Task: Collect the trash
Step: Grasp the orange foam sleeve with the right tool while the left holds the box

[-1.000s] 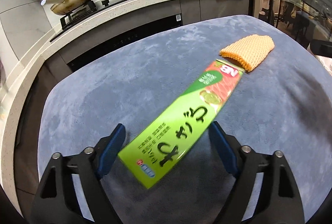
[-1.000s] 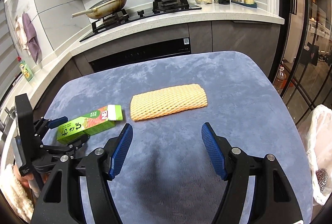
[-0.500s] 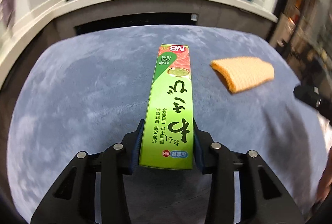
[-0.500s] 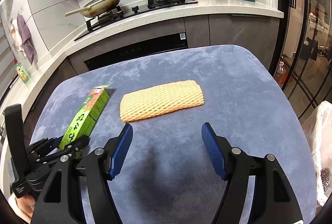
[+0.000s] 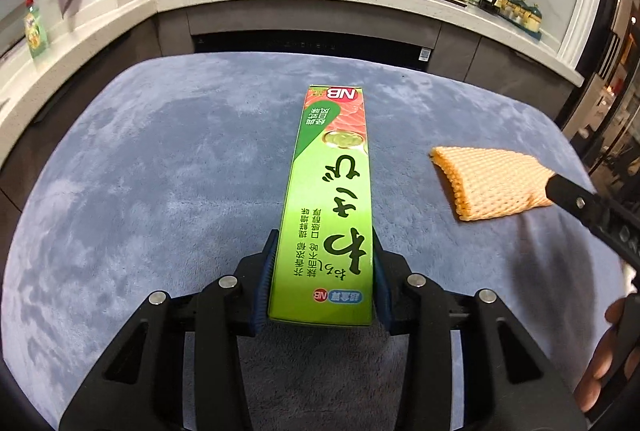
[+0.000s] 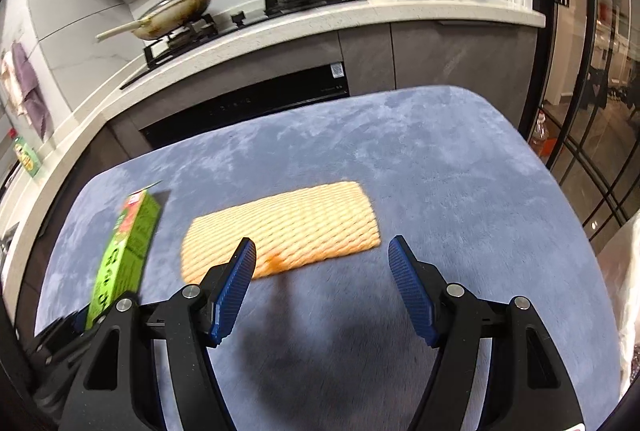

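Note:
My left gripper [image 5: 323, 251] is shut on the near end of a long green carton [image 5: 330, 199], which sticks out forward above the blue-grey table [image 5: 160, 171]. The carton also shows at the left of the right wrist view [image 6: 124, 251]. An orange foam net sleeve [image 6: 280, 229] lies flat mid-table; it also shows at the right in the left wrist view [image 5: 490, 187]. My right gripper [image 6: 322, 255] is open and empty, just above the sleeve's near edge.
A kitchen counter [image 6: 400, 7] with a stove, two pans and bottles runs behind the table. A whitish plastic bag [image 6: 624, 271] hangs off the table's right side. The right gripper's body [image 5: 592, 215] reaches in at the right of the left wrist view.
My left gripper closed on the green carton, lifted it and turned it to point forward. My right gripper moved forward toward the orange sleeve and stayed open.

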A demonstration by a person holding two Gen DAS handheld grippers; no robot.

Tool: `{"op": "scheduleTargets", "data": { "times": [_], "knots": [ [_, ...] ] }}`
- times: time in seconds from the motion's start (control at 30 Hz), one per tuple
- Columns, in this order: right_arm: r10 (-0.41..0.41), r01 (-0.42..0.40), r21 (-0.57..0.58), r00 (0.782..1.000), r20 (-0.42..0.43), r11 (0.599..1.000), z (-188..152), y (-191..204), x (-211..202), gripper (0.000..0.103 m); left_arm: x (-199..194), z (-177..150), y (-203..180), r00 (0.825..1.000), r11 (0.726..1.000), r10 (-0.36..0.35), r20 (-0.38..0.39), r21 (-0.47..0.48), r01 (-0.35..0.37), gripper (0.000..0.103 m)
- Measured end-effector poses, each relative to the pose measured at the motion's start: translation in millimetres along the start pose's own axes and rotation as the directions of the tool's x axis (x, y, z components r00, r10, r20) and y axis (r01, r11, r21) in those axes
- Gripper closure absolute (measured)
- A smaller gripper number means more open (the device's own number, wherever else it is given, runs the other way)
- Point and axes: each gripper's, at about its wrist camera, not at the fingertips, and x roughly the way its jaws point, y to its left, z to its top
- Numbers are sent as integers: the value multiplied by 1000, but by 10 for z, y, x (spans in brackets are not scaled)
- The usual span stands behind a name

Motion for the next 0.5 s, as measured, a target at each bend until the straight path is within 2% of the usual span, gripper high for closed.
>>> {"op": "scheduleTargets", "data": {
  "times": [0.13, 0.27, 0.37, 0.5],
  "knots": [
    [1, 0, 29, 1000, -30, 1000, 25, -61, 186, 36, 6, -5, -19, 1000, 1000, 16, 5, 17, -16, 64],
    [29, -26, 73, 999, -42, 997, -5, -93, 290, 47, 7, -3, -23, 1000, 1000, 13, 4, 23, -13, 62],
    [58, -54, 75, 997, -45, 996, -13, -72, 293, 73, 5, -7, -24, 1000, 1000, 10, 4, 24, -10, 62],
    [72, -69, 66, 996, -44, 995, -29, -39, 244, 92, 9, -9, -21, 1000, 1000, 11, 4, 25, -11, 62]
  ]
}}
